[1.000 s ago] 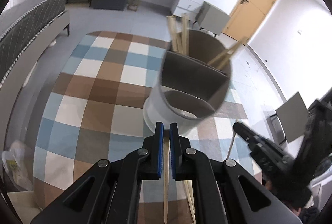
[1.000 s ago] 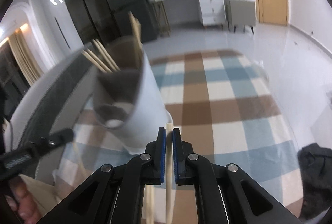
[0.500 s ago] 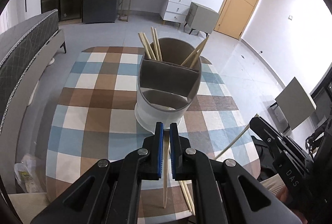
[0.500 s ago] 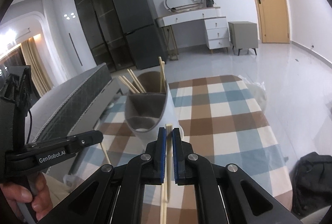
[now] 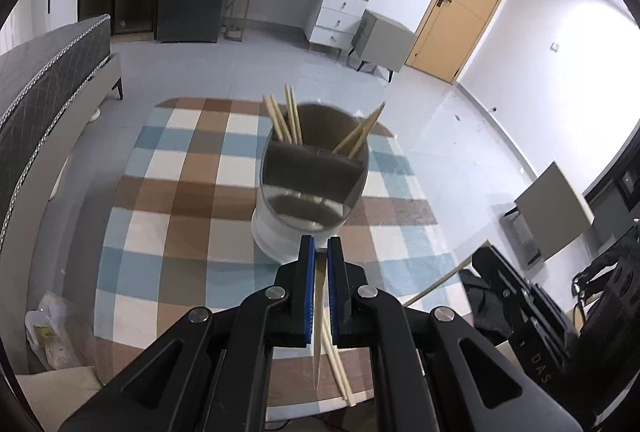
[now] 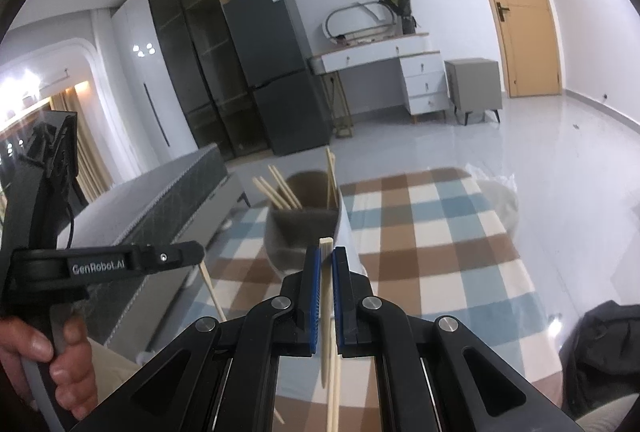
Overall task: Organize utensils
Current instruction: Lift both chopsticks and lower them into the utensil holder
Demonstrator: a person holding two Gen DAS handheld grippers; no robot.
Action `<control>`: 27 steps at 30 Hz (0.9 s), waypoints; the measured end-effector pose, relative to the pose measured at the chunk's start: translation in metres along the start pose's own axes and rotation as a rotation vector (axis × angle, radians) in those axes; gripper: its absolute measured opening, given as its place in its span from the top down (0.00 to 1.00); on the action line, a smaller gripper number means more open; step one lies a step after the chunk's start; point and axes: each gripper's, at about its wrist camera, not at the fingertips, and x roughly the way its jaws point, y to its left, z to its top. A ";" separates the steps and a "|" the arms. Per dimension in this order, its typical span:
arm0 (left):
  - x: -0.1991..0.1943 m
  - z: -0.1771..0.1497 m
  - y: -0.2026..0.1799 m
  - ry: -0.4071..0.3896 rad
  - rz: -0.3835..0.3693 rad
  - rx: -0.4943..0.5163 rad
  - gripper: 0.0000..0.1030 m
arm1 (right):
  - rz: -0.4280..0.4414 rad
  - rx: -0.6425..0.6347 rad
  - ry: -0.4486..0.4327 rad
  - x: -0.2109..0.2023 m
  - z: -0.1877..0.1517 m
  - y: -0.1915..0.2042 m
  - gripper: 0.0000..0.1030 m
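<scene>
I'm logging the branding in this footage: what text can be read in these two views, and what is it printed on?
"GenRobot.AI": on the side of the left gripper, seen in the right wrist view.
"DAS": on the body of the right gripper, at the left wrist view's lower right edge; any further letters are cut off.
Sticker on the fridge top: too small to read.

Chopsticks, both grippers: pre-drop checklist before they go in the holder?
1. Left gripper shut on its chopstick: ok.
2. Right gripper shut on its chopstick: ok.
3. Holder upright on the checkered tablecloth: ok.
4. Front compartment free of chopsticks: ok; the back compartments already hold some.
5. Either gripper over the holder opening: not ok, both short of it.
6. Loose chopsticks left on the table: not ok.
</scene>
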 end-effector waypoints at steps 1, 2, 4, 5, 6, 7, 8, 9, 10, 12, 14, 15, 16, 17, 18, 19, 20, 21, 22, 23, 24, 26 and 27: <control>-0.004 0.004 -0.001 -0.009 -0.001 0.003 0.99 | 0.003 -0.005 -0.015 -0.003 0.005 0.002 0.95; -0.007 0.009 -0.003 -0.020 -0.003 0.004 0.99 | 0.005 -0.010 -0.024 -0.004 0.008 0.003 0.95; -0.015 0.019 -0.005 -0.044 -0.009 0.004 0.99 | 0.006 -0.035 -0.052 -0.009 0.019 0.008 0.95; -0.019 0.026 -0.006 -0.059 -0.012 0.002 0.99 | 0.005 -0.051 -0.062 -0.009 0.023 0.010 0.95; -0.023 0.032 -0.007 -0.076 -0.015 0.001 0.99 | 0.004 -0.066 -0.074 -0.011 0.029 0.013 0.95; -0.027 0.038 -0.008 -0.093 -0.015 0.001 0.99 | 0.004 -0.077 -0.085 -0.011 0.035 0.015 0.95; -0.029 0.043 -0.009 -0.108 -0.014 0.002 0.99 | 0.009 -0.082 -0.098 -0.012 0.043 0.017 0.95; -0.034 0.052 -0.011 -0.138 -0.006 0.011 0.99 | 0.014 -0.084 -0.105 -0.011 0.049 0.018 0.95; -0.036 0.056 -0.012 -0.155 -0.001 0.017 0.99 | 0.017 -0.088 -0.112 -0.010 0.055 0.019 0.95; -0.039 0.073 -0.015 -0.193 0.004 0.022 0.99 | 0.024 -0.102 -0.130 -0.007 0.070 0.023 0.95; -0.039 0.084 -0.015 -0.215 0.007 0.021 0.99 | 0.034 -0.109 -0.148 -0.002 0.085 0.026 0.95; -0.038 0.094 -0.015 -0.231 0.012 0.022 0.99 | 0.037 -0.111 -0.156 0.001 0.092 0.027 0.95; -0.038 0.098 -0.014 -0.240 0.012 0.019 0.99 | 0.044 -0.112 -0.165 0.005 0.100 0.029 0.95; -0.036 0.104 -0.013 -0.249 0.009 0.016 0.99 | 0.048 -0.115 -0.171 0.009 0.106 0.030 0.95; -0.033 0.112 -0.012 -0.257 0.007 0.012 0.99 | 0.048 -0.118 -0.176 0.013 0.111 0.031 0.95; -0.031 0.117 -0.011 -0.264 0.010 0.010 0.99 | 0.052 -0.122 -0.183 0.018 0.117 0.033 0.95; -0.027 0.125 -0.009 -0.280 0.014 0.007 0.99 | 0.054 -0.127 -0.188 0.021 0.120 0.034 0.95; -0.024 0.130 -0.007 -0.290 0.020 0.003 0.99 | 0.054 -0.134 -0.193 0.026 0.124 0.036 0.95; -0.020 0.136 -0.005 -0.302 0.024 -0.007 0.99 | 0.052 -0.142 -0.197 0.033 0.129 0.037 0.95; -0.017 0.139 -0.004 -0.308 0.016 -0.015 0.99 | 0.051 -0.146 -0.200 0.037 0.130 0.037 0.95; -0.011 0.145 -0.002 -0.320 0.008 -0.023 0.99 | 0.051 -0.146 -0.201 0.042 0.132 0.037 0.95; -0.004 0.148 0.000 -0.326 0.015 -0.024 0.99 | 0.053 -0.136 -0.199 0.053 0.135 0.036 0.95; 0.004 0.151 0.001 -0.328 0.017 -0.022 0.99 | 0.050 -0.127 -0.199 0.060 0.136 0.035 0.95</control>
